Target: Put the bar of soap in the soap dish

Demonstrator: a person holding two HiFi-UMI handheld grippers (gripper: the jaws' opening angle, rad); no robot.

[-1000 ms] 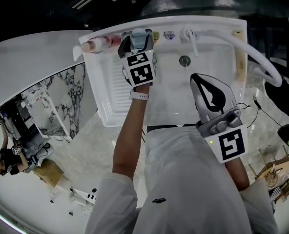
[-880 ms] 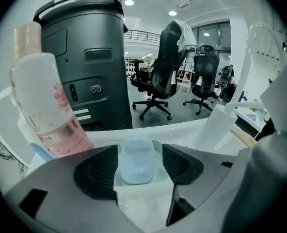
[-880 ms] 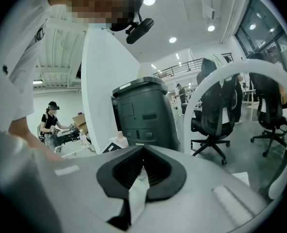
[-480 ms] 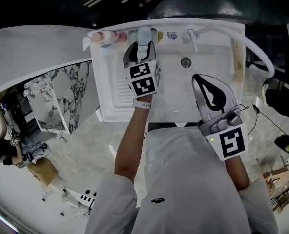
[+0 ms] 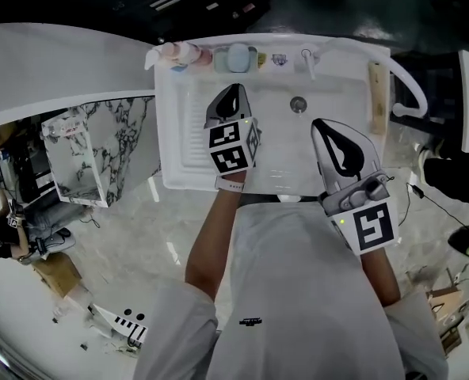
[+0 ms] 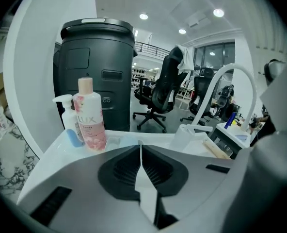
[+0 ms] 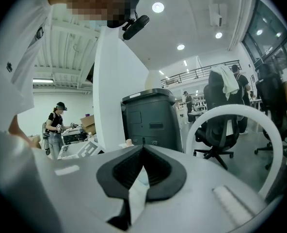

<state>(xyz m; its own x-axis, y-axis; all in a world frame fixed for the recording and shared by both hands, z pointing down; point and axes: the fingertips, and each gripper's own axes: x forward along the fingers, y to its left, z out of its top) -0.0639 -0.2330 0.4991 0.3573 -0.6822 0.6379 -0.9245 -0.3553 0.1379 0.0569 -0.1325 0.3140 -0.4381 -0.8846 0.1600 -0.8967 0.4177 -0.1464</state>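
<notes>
A pale blue bar of soap [image 5: 238, 56] lies in the soap dish [image 5: 238, 69] on the back ledge of the white sink [image 5: 337, 153]. My left gripper [image 5: 233, 90] hovers over the basin just in front of that ledge, apart from the soap; its jaws are shut and empty. In the left gripper view the left gripper [image 6: 140, 144] shows its pads meeting with nothing between them. My right gripper [image 5: 327, 125] hangs over the basin's right half, also shut and empty. The right gripper view shows the right gripper [image 7: 143, 147] with its tips touching.
A pink bottle [image 6: 91, 118] and a blue-and-white pump bottle [image 6: 68, 123] stand left of the dish. The faucet [image 5: 307, 60], the drain [image 5: 298, 104], a wooden stick [image 5: 376, 97] and a white hose [image 5: 409, 93] lie to the right. A ribbed drainboard [image 5: 188, 133] fills the sink's left side.
My left gripper has drawn back from the ledge toward the person and its jaws have shut, leaving the soap in the dish. The right gripper has risen slightly.
</notes>
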